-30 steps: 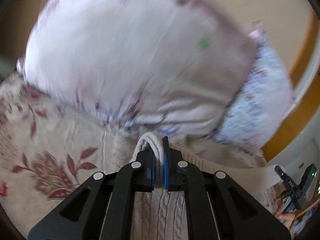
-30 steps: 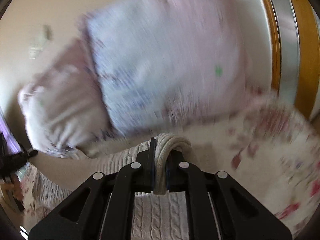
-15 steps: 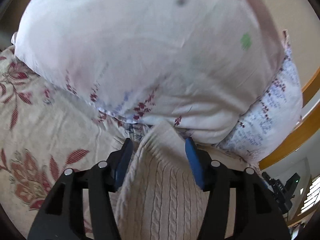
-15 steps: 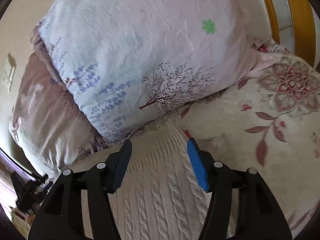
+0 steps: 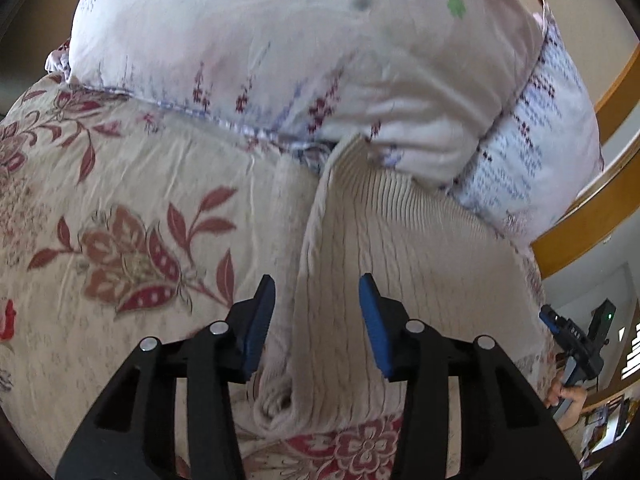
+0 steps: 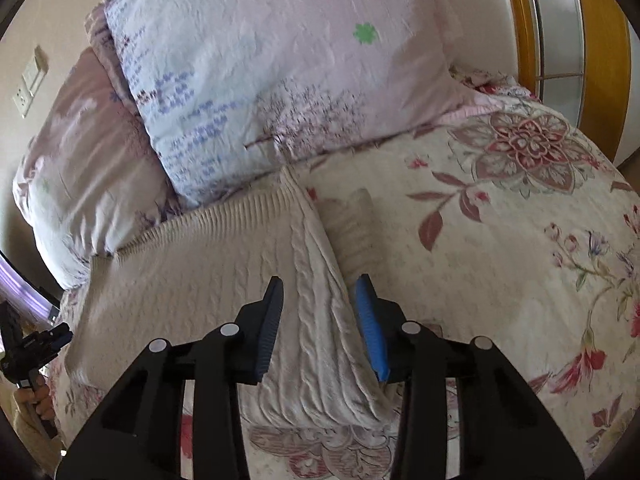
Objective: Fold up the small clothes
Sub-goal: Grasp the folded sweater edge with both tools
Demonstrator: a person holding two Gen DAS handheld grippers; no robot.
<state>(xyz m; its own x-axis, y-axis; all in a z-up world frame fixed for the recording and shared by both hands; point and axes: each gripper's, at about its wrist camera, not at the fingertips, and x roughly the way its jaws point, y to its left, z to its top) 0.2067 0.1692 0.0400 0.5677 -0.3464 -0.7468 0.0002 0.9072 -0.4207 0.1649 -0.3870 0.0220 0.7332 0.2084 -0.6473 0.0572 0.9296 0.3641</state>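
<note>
A cream cable-knit sweater (image 5: pixel 400 248) lies folded on the floral bedspread (image 5: pixel 120 208), its ribbed hem against the pillows. My left gripper (image 5: pixel 318 300) is open and empty above the sweater's left folded edge. In the right wrist view the sweater (image 6: pixel 200 272) spreads to the left. My right gripper (image 6: pixel 320 300) is open and empty above its right folded edge. A ribbed cuff (image 6: pixel 352 216) pokes out beside that edge.
Two large pillows (image 5: pixel 300 48) (image 6: pixel 280 72) stand against the headboard just beyond the sweater. A wooden bed frame (image 6: pixel 600 40) runs at the right. The other gripper shows at the far edge of each view (image 5: pixel 576 340) (image 6: pixel 28 348).
Both grippers were shut on the sweater's edges a second ago. They have let go, opened and drawn back from the pillows, and the sweater now lies flat.
</note>
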